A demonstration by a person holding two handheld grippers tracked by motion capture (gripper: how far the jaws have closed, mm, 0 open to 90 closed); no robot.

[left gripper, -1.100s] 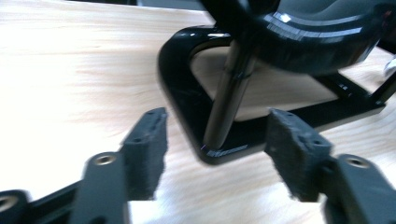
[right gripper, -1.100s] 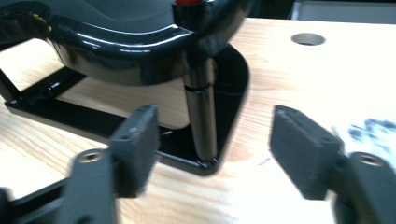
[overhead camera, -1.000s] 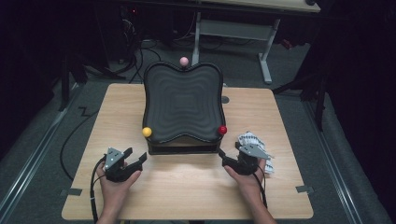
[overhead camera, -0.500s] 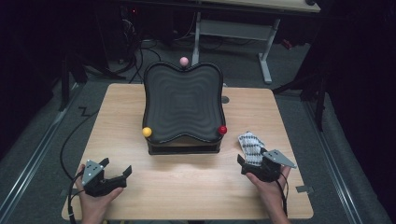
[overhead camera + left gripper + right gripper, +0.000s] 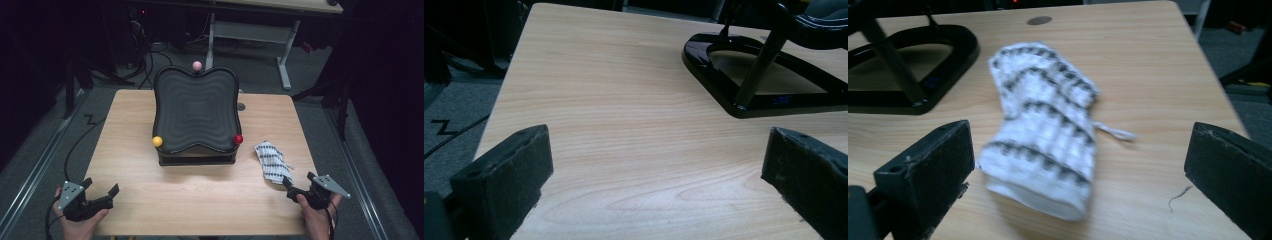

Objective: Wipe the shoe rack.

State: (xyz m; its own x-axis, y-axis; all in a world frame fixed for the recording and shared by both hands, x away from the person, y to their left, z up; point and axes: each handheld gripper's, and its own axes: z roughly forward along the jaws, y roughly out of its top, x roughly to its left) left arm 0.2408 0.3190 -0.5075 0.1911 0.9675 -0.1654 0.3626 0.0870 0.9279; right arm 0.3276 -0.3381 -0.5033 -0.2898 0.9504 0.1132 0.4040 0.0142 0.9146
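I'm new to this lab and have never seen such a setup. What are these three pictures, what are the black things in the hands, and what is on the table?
A person sits at a wooden table and holds a hand-operated two-jaw gripper in each hand: the left gripper and the right gripper. One picture looks down from above the person's side. The other two come from cameras riding on each gripper, looking along its black jaws. On the table stands a black wavy rack with a yellow ball, a red ball and a pink ball at its edges. A folded white cloth with dark patterning lies just ahead of the right gripper. Both grippers are open and hold nothing.
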